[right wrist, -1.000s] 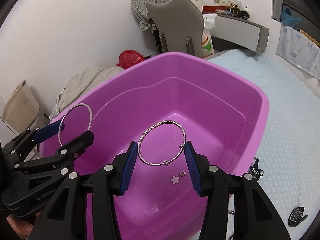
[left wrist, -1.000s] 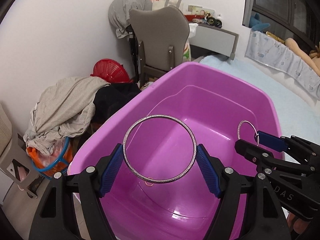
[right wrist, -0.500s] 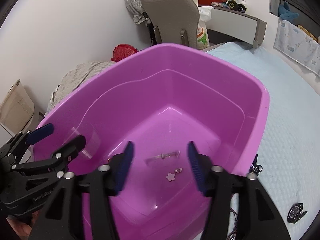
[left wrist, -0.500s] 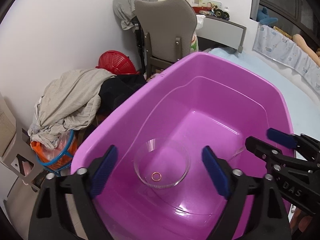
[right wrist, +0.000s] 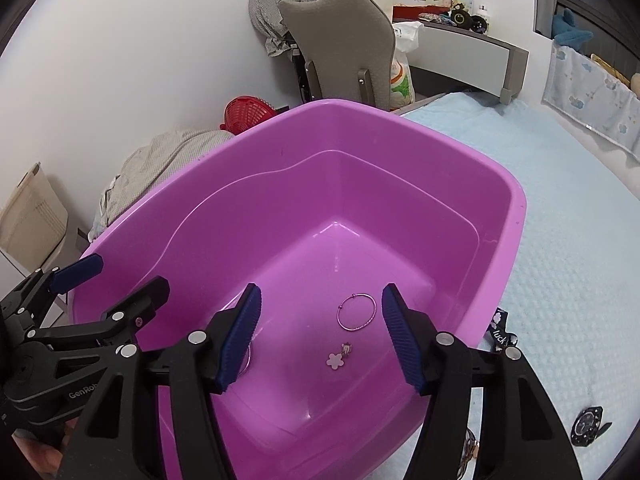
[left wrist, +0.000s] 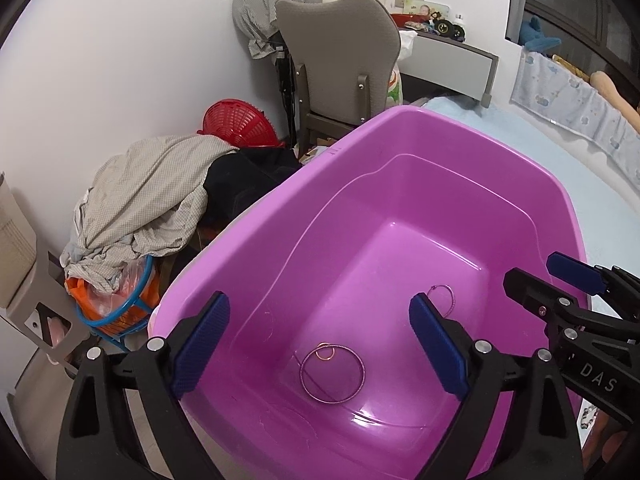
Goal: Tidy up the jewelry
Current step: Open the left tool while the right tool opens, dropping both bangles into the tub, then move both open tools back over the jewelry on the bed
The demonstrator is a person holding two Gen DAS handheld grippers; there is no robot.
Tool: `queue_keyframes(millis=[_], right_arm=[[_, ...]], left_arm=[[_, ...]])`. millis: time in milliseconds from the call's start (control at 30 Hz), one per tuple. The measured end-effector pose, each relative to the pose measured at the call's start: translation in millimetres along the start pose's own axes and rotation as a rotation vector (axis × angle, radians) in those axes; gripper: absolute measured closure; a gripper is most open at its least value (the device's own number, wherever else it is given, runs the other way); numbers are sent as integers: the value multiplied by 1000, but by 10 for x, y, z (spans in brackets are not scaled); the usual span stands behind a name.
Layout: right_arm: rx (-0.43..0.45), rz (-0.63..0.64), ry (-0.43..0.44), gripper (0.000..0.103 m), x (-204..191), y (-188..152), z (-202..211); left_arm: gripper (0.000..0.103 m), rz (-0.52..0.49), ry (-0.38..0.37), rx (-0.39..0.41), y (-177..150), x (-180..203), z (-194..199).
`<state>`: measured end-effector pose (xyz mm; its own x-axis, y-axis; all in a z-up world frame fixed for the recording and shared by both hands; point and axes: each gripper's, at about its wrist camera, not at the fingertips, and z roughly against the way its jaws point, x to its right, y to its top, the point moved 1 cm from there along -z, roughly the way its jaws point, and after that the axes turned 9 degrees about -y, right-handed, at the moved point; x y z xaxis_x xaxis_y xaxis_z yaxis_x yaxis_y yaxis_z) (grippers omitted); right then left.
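Note:
A purple plastic tub (left wrist: 400, 128) (right wrist: 516, 208) sits on a light blue bed cover. On its floor lie a large silver bangle (left wrist: 333, 373), a small gold ring (left wrist: 325, 351) and a smaller silver bangle (left wrist: 445, 300) (right wrist: 357, 312). A pink flower charm (right wrist: 334, 360) and a tiny charm (right wrist: 346, 348) lie near it. My left gripper (left wrist: 318, 346) is open and empty above the tub. My right gripper (right wrist: 320, 336) is open and empty above the tub; it also shows in the left wrist view (left wrist: 548, 276).
A black watch (right wrist: 588, 426) and a "luck" tag (right wrist: 498, 330) lie on the bed cover (right wrist: 580, 280) right of the tub. A grey chair (left wrist: 340, 56), red basket (left wrist: 240, 124) and a clothes pile (left wrist: 148, 200) stand beyond the tub.
Both grippers opened and let go of their bangles, which dropped to the tub floor. The grippers have since spread wider.

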<state>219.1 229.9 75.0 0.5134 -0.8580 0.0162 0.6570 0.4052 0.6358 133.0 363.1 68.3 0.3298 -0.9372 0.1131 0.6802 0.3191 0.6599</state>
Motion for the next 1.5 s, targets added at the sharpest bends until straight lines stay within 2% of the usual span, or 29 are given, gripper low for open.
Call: queue_keyframes(millis=[833, 1267, 1500], right_arm=[[24, -36, 26, 43, 82, -87, 249], [52, -89, 33, 43, 249, -426, 665], [83, -120, 25, 43, 393, -731, 1002]], left_arm=[[14, -12, 8, 21, -50, 119, 292], [14, -29, -11, 49, -232, 324, 653], [14, -59, -35, 78, -366, 541, 891]])
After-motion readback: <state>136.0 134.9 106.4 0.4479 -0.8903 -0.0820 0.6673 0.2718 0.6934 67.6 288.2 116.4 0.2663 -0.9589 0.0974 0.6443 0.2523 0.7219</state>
